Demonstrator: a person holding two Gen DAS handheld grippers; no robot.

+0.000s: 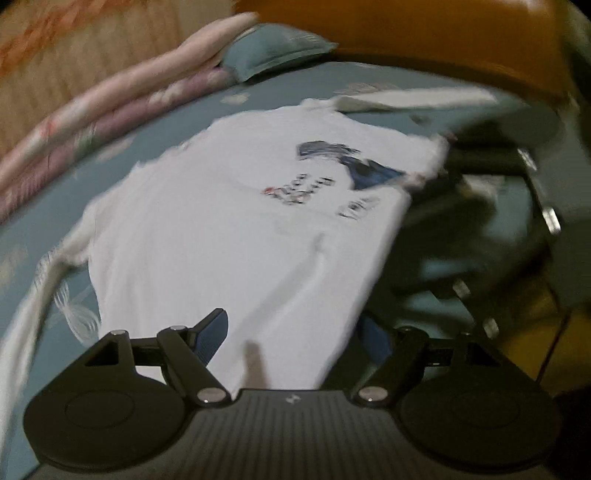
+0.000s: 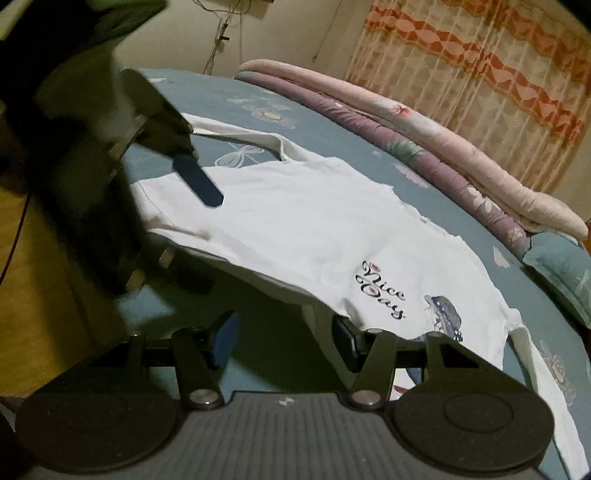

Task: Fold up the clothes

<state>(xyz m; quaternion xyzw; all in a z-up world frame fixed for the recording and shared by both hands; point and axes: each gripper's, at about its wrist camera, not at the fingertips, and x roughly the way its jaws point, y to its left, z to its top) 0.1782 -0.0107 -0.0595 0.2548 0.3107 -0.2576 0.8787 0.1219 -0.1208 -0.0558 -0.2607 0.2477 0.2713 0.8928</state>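
Left wrist view: the white T-shirt [image 1: 229,229] lies print-up on the bed [image 1: 258,92], which carries a blue-green floral sheet. The left hand-held gripper [image 1: 295,339] stands wide open at the shirt's near hem; cloth lies between its blue pads [image 1: 212,338], and whether they press on it cannot be told. Beyond the shirt, a folded pink and purple quilt [image 1: 110,110] and a teal pillow [image 1: 273,48] sit along the far side of the bed, with an orange headboard [image 1: 424,33] beside the pillow. The right hand-held gripper [image 1: 454,162] appears blurred at the shirt's collar-side edge. Right wrist view: the right hand-held gripper [image 2: 286,341] is partly open, with the lifted shirt [image 2: 295,229] edge draped over its right finger [image 2: 345,341]; no grip is visible. The "Nice Day" print [image 2: 380,290] sits just beyond that finger. The left hand-held gripper [image 2: 205,190] reaches over the shirt's opposite end. A patterned curtain [image 2: 480,81] hangs behind the quilt [image 2: 424,147].
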